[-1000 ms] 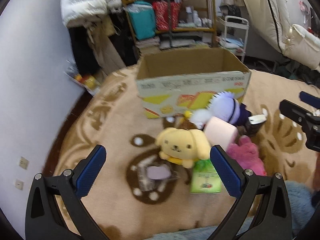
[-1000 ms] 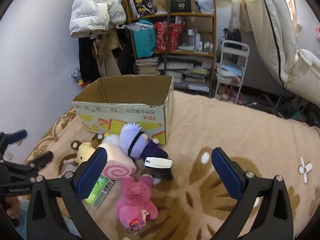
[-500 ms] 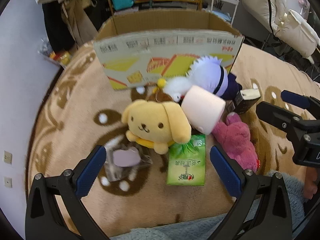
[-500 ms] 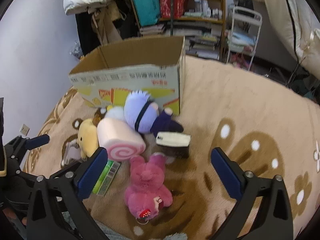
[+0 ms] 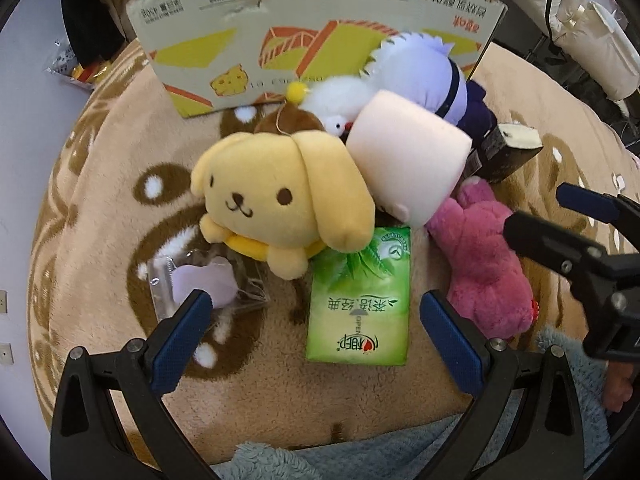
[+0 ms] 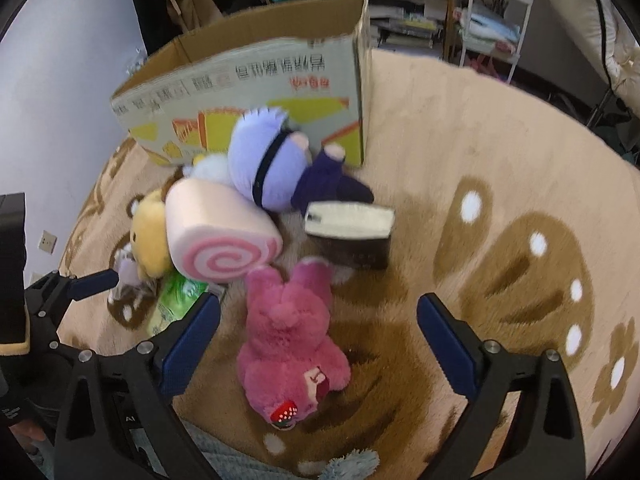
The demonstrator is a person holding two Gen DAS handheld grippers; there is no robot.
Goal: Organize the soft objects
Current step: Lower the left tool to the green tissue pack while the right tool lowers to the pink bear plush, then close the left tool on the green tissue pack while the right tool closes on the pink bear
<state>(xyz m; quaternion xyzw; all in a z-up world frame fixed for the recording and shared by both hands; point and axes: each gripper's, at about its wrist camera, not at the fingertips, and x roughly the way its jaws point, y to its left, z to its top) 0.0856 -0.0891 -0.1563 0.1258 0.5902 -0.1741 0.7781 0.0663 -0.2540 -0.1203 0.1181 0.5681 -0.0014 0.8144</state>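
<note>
Both of your tools face one heap of soft things on the patterned blanket (image 5: 100,184), just in front of the open cardboard box (image 5: 320,12), which is presumably where they are to go.

Left gripper (image 5: 316,328): its jaws stand wide and hold nothing. The green tissue pack (image 5: 360,304) lies flat between them, with the yellow dog plush (image 5: 276,196) just beyond, its lower edge overlapping the pack's far end. To the left lies a clear packet with a lilac item (image 5: 204,284), near the left fingertip.

Right gripper (image 6: 318,320): its jaws are likewise wide and empty, framing the pink bear plush (image 6: 288,336), which lies face down on the blanket.

The pink roll cushion (image 6: 220,232) leans against the yellow dog plush; the lilac-haired doll (image 6: 272,164) rests against the box wall; a dark boxy item (image 6: 352,236) sits beside the bear's feet.

Judgement: nothing can be seen inside the box from here, so sorting appears barely begun. Because the toys overlap, lifting one may drag its neighbour; the pink bear plush lies mostly clear of the others and looks the easiest first pick.
</note>
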